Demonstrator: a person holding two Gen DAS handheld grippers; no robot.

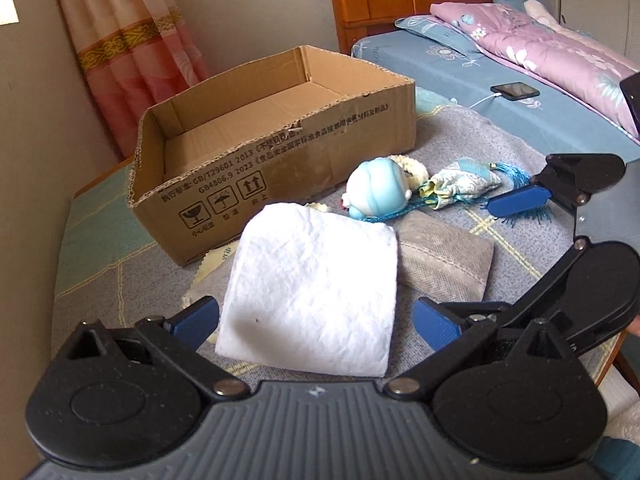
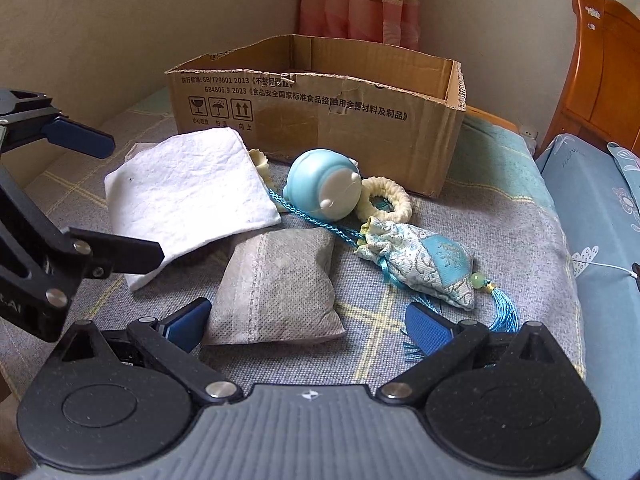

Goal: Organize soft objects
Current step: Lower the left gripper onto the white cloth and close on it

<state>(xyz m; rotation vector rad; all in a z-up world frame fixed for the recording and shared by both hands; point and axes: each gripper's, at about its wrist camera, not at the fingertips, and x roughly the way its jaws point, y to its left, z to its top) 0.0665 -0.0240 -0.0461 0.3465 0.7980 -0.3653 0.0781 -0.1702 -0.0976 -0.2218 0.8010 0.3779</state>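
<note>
A folded white cloth [image 1: 312,292] [image 2: 188,192] lies on the grey blanket, partly over a grey fabric pouch [image 1: 444,264] [image 2: 280,284]. My left gripper [image 1: 316,320] is open, its blue pads on either side of the cloth's near edge. The pouch's near end sits between the pads of my right gripper [image 2: 308,326], which is also open. Behind them lie a round pale-blue toy [image 1: 376,192] [image 2: 320,184], a cream ring [image 2: 388,200] and a blue brocade sachet [image 1: 460,184] [image 2: 424,268] with a tassel. An open cardboard box [image 1: 280,152] [image 2: 320,120] stands beyond; it looks empty.
The grey blanket [image 1: 500,148] covers a low surface beside a bed with a blue sheet [image 1: 460,80]. On the bed lie a phone [image 1: 514,91] on a cable and a purple quilt [image 1: 560,52]. A pink curtain [image 1: 132,40] and a wall stand behind the box.
</note>
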